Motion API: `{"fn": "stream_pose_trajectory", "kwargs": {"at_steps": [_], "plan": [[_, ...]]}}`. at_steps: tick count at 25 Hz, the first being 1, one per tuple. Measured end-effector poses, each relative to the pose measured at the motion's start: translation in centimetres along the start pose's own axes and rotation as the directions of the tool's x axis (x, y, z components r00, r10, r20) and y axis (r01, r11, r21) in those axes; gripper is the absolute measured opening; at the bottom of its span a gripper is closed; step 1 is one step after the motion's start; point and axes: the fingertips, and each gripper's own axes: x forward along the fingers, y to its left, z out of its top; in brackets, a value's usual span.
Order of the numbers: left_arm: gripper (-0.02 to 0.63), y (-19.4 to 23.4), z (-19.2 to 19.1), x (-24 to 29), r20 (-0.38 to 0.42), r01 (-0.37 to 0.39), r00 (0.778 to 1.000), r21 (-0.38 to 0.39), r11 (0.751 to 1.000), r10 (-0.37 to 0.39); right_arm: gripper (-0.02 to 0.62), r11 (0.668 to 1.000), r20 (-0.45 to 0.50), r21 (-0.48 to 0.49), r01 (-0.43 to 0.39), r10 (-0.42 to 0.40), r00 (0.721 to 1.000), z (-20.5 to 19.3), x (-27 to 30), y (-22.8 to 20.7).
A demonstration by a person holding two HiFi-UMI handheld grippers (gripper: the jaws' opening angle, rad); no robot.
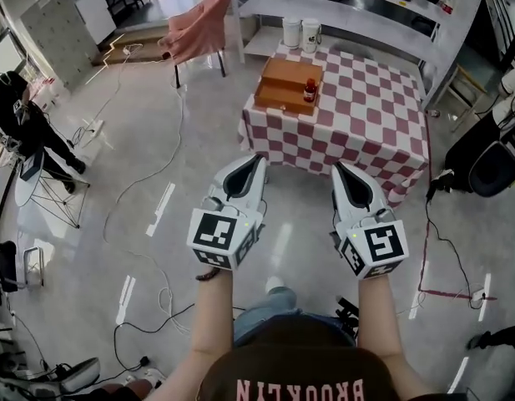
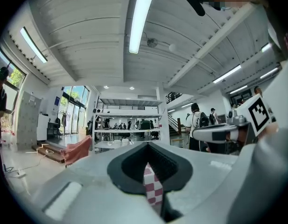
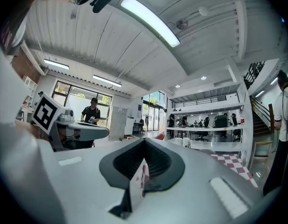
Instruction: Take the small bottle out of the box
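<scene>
A small red bottle with a dark cap point(image 1: 310, 90) stands at the right end of an open wooden box point(image 1: 282, 86) on the table with a red-and-white checked cloth point(image 1: 366, 119). Both grippers are held side by side in the air, well short of the table's near edge. The left gripper point(image 1: 255, 164) point(image 2: 148, 144) has its jaws together with nothing held. So does the right gripper point(image 1: 338, 170) point(image 3: 144, 141). In both gripper views only a sliver of the checked cloth shows through the slit between the jaws.
Two white cups point(image 1: 300, 33) stand at the table's far edge, in front of a grey shelf rack point(image 1: 357, 15). A chair draped in pink point(image 1: 199, 23) stands to the left. Cables point(image 1: 169, 165) trail over the floor. A person in black point(image 1: 19, 115) stands far left.
</scene>
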Motion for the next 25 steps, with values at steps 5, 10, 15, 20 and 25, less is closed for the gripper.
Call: {"fn": "stream_pose_trajectory", "kwargs": {"at_steps": [5, 10, 15, 20, 25], "plan": [[-0.002, 4.6, -0.7, 3.3, 0.002, -0.017, 1.000, 0.004, 1.000, 0.017, 0.001, 0.999, -0.009, 0.023, 0.035, -0.035, 0.999, -1.2, 4.6, -1.6], [-0.002, 6.9, -1.6, 5.9, -0.016, -0.025, 1.000, 0.011, 1.000, 0.026, 0.000, 0.997, -0.030, 0.045, 0.061, -0.059, 0.998, -2.5, 7.5, -3.6], [-0.002, 9.2, -2.0, 8.8, -0.026, -0.030, 0.999, 0.034, 0.999, 0.031, 0.001, 0.995, -0.048, 0.030, 0.092, -0.091, 0.995, -3.8, 10.9, -6.1], [-0.002, 12.0, -3.1, 12.8, -0.042, -0.049, 0.998, 0.043, 0.998, 0.051, 0.002, 0.997, -0.054, 0.039, 0.073, -0.071, 0.996, -5.1, 15.4, -8.7], [-0.002, 14.9, -3.3, 18.3, -0.059, -0.061, 0.996, 0.040, 0.997, 0.063, 0.002, 0.996, -0.056, 0.030, 0.079, -0.077, 0.995, -5.6, 20.7, -12.7]]}}
